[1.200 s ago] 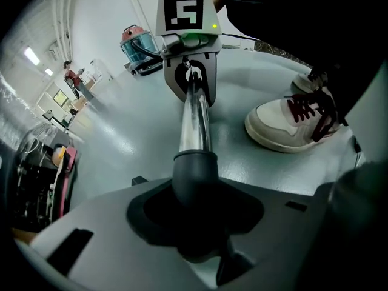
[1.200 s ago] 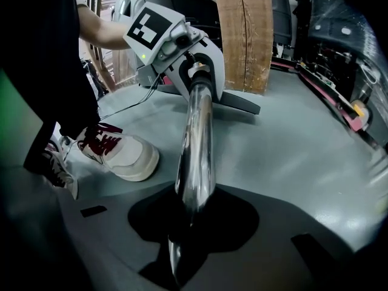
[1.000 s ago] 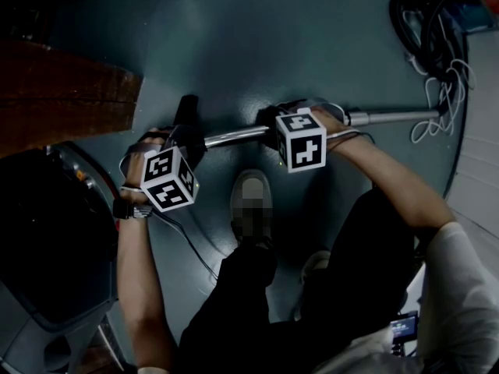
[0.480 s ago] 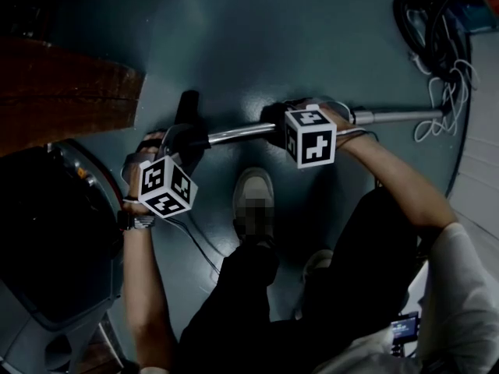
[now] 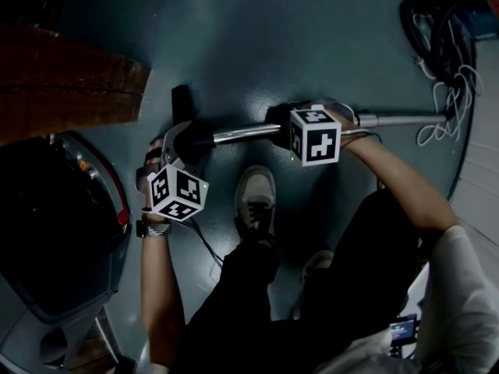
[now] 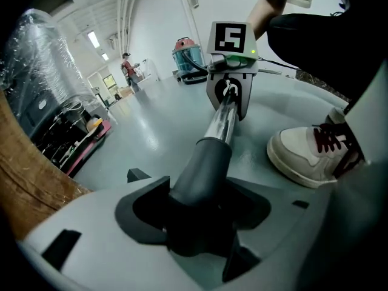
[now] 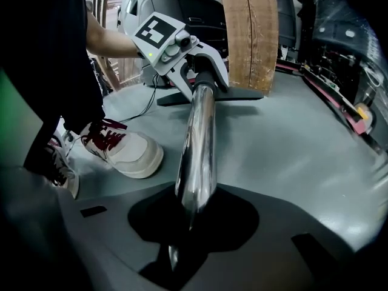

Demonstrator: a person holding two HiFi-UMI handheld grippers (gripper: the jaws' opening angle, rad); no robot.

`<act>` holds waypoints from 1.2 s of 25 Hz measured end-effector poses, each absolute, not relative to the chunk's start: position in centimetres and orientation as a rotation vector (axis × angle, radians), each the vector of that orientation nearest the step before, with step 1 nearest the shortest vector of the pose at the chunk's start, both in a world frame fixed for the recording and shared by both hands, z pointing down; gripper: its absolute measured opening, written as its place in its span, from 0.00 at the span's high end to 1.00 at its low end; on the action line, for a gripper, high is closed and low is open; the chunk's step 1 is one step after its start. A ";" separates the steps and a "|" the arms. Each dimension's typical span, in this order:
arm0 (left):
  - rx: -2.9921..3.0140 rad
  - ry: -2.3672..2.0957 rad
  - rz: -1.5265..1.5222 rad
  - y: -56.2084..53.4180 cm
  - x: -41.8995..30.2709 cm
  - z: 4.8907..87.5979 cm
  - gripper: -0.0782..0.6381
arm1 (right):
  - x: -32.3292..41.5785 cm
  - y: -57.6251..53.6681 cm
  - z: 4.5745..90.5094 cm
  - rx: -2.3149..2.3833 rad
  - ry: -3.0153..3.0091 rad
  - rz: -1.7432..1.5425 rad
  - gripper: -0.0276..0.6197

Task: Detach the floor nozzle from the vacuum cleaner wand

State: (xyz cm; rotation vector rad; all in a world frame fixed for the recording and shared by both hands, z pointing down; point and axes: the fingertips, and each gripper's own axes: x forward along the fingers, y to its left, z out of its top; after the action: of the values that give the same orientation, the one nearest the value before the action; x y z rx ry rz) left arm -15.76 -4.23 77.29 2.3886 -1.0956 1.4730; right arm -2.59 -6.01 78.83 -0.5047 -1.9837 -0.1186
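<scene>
Vacuum cleaner on a blue-grey floor (image 5: 273, 45), a person standing over it with a gripper in each hand. The black nozzle (image 5: 182, 101) lies at 10 o'clock in the head view, mostly in shadow, its outline hard to trace. Its dark neck (image 6: 203, 165) leads toward 3 o'clock into the chrome wand (image 5: 242, 133), whose far end is lost among a tangle of cables (image 5: 444, 61) at 2 o'clock.

The left gripper (image 5: 185, 140) sits at the neck. Its fingers (image 6: 85, 229) have just been opening and stand wide, the neck lying between them with the pads apparently off it. Where the neck meets the nozzle's base falls inside the dark hollow between the fingers and cannot be seen.

The right gripper (image 5: 282, 125), at 3 o'clock of the left one, has its fingers (image 7: 285, 223) closed narrowly on the wand; the tube's near end vanishes into the black recess between them.

A white shoe (image 5: 255, 197) stands at 6 o'clock of the wand, near it. A wooden slab (image 5: 70, 84) at 9 o'clock is cut off by the frame's edge, and a dark machine (image 5: 54, 240) at 8 o'clock is too dim to identify.
</scene>
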 end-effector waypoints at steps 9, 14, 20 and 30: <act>2.558 -1.009 1.419 -3.4 -15.9 77.2 0.51 | -2.6 -5.9 78.9 -0.523 -1.979 -0.115 0.77; 2.523 -0.919 1.411 -2.3 -15.8 78.0 0.62 | -2.1 -5.0 79.7 -0.558 -1.960 -0.108 0.77; 2.485 -0.859 1.375 -2.4 -16.0 77.8 0.62 | -2.4 -5.3 79.5 -0.542 -1.963 -0.195 0.76; 2.460 -0.735 1.323 -2.8 -16.2 76.7 0.63 | -2.6 -6.1 78.9 -0.509 -1.963 -0.311 0.75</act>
State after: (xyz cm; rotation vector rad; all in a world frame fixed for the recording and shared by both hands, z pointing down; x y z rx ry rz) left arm -16.23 -2.81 76.69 2.4599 -0.7350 1.3229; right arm -2.64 -6.14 78.88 -0.5091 -1.9625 -0.3109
